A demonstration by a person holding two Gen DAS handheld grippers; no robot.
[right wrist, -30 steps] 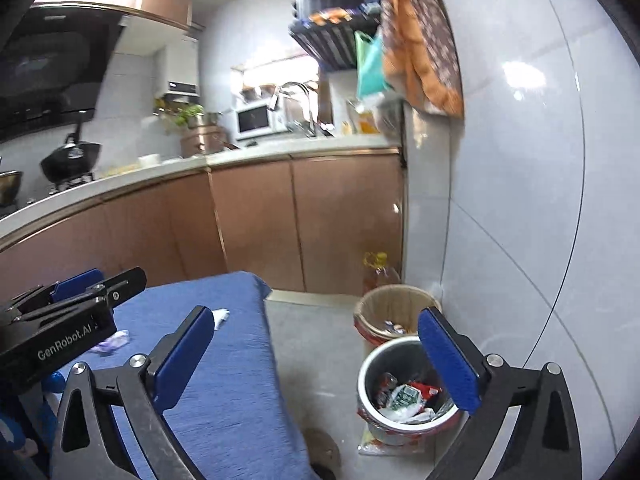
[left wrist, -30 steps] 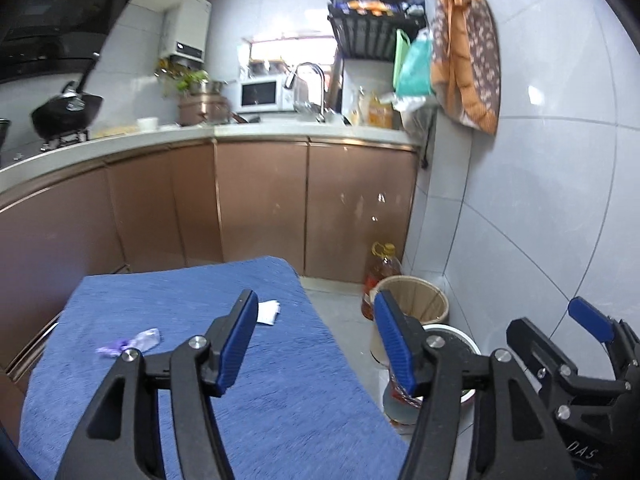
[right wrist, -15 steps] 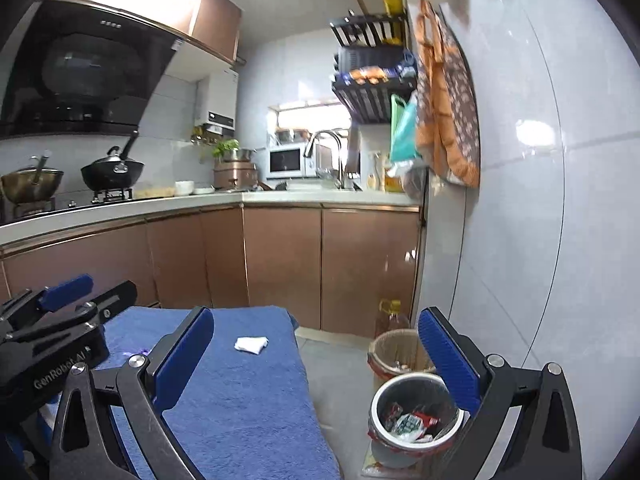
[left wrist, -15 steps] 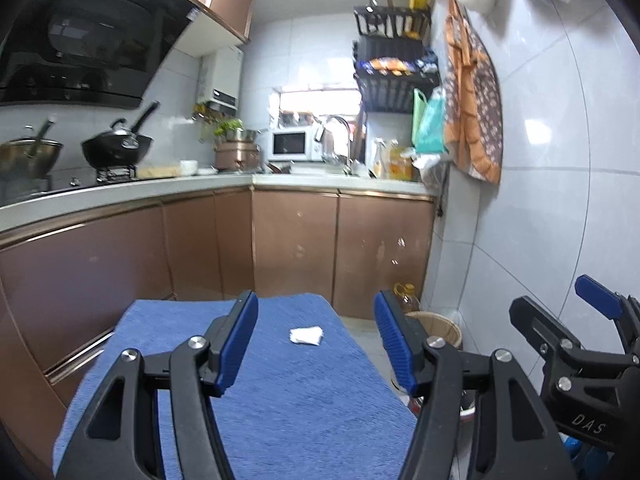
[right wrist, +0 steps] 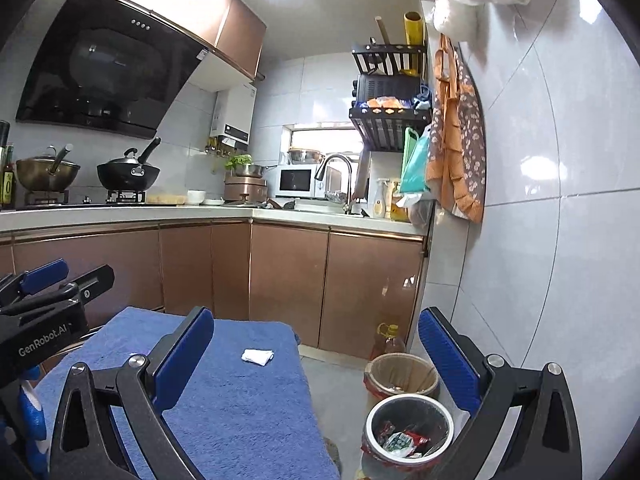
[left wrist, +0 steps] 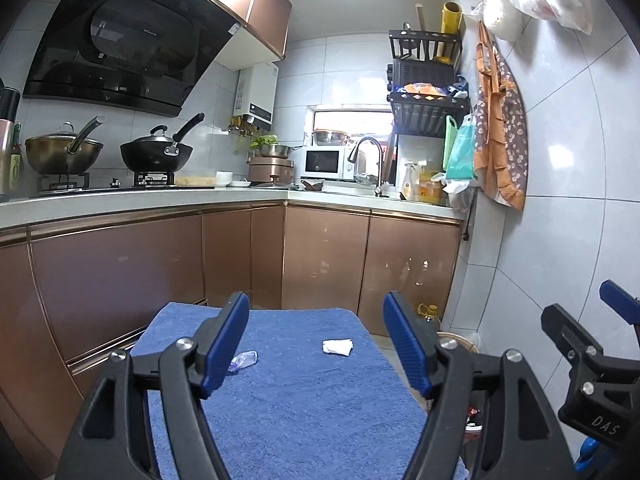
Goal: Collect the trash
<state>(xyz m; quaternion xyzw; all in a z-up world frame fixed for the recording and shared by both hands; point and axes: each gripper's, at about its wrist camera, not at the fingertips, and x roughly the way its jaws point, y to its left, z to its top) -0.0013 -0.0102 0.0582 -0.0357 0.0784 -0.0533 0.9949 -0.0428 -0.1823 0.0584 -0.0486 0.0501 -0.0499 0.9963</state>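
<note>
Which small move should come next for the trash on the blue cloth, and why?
Probably reach the right gripper, open and empty, toward the white crumpled paper on the blue cloth. It lies loose near the metal bin.

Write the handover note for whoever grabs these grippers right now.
Left gripper: fingers opening, nothing between them.
Right gripper: open, empty.
Both point level over the blue towel.
Left to collect: white crumpled tissue near the towel's far edge, clear purple wrapper on the towel's left side.
Bins on the floor to the right: metal bin already holding wrappers, wooden bin behind it.
Next, probably: grab the tissue, drop it in the metal bin, then take the wrapper.
</note>
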